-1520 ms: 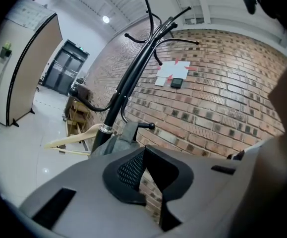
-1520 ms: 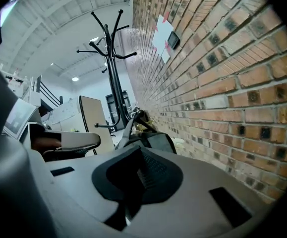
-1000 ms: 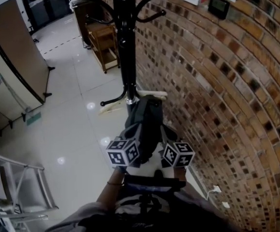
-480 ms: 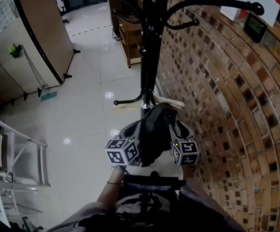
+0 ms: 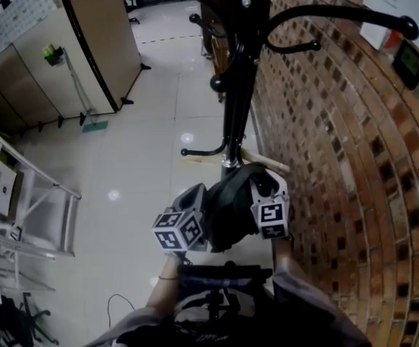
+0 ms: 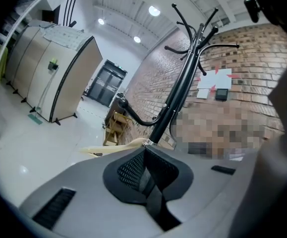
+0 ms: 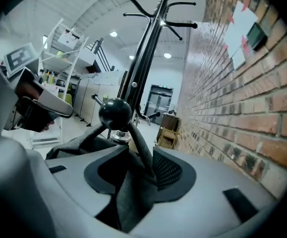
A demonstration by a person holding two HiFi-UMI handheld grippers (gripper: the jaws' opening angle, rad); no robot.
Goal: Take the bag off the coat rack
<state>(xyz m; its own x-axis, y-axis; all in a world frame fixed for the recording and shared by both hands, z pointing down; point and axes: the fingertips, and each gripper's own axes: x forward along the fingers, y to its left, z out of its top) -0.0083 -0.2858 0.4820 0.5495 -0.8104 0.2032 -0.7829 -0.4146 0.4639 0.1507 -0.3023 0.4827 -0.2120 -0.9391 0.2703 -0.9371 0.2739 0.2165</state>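
The black coat rack (image 5: 239,71) stands close to the brick wall. A dark bag (image 5: 229,207) hangs low by its pole, between my two grippers. In the right gripper view its strap (image 7: 136,148) loops over a ball-tipped hook (image 7: 115,112) and drops between the jaws. My right gripper (image 7: 133,170) is opening, with the pads apart on either side of the strap. My left gripper (image 6: 144,171) is shut on a thin dark strap (image 6: 155,205) of the bag. The rack pole (image 6: 180,90) rises just beyond it.
The brick wall (image 5: 339,157) runs along the right, with papers and a small device pinned up. A pale stick (image 5: 265,162) lies at the rack's base. A metal shelf frame (image 5: 28,208) is at the left, brown partition panels (image 5: 100,42) behind, and a wooden cart (image 6: 114,128) by the wall.
The head view has swung, so the rack sits further right and the shelf frame shows more. The right gripper has risen slightly against the bag. Both grippers stay at the bag.
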